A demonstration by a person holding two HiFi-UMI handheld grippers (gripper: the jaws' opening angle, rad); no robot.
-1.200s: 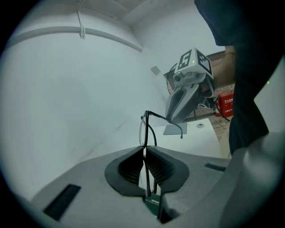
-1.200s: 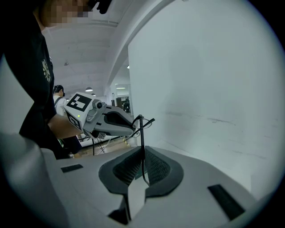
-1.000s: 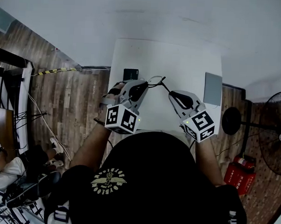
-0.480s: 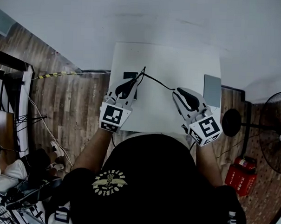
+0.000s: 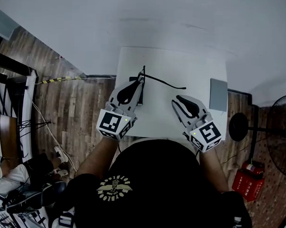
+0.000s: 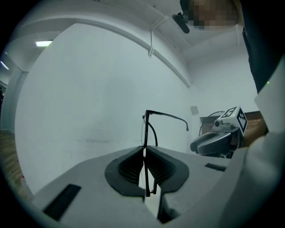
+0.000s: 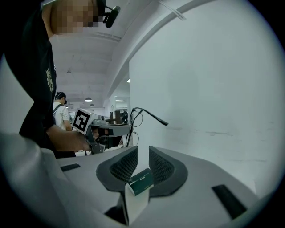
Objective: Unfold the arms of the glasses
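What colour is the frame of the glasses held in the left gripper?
Black. The thin black-framed glasses show best in the left gripper view.

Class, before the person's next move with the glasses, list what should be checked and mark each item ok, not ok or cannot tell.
1. Hold: left gripper shut on the glasses frame: ok.
2. Progress: first arm swung out sideways: ok.
3. Second arm unfolded: cannot tell; a curved piece lies close to the frame.
4. Free tool: right gripper: ok; its jaws have just been opening, the pads press nothing, and a small box shows through the gap.
5. Right gripper clear of the first arm: ok.
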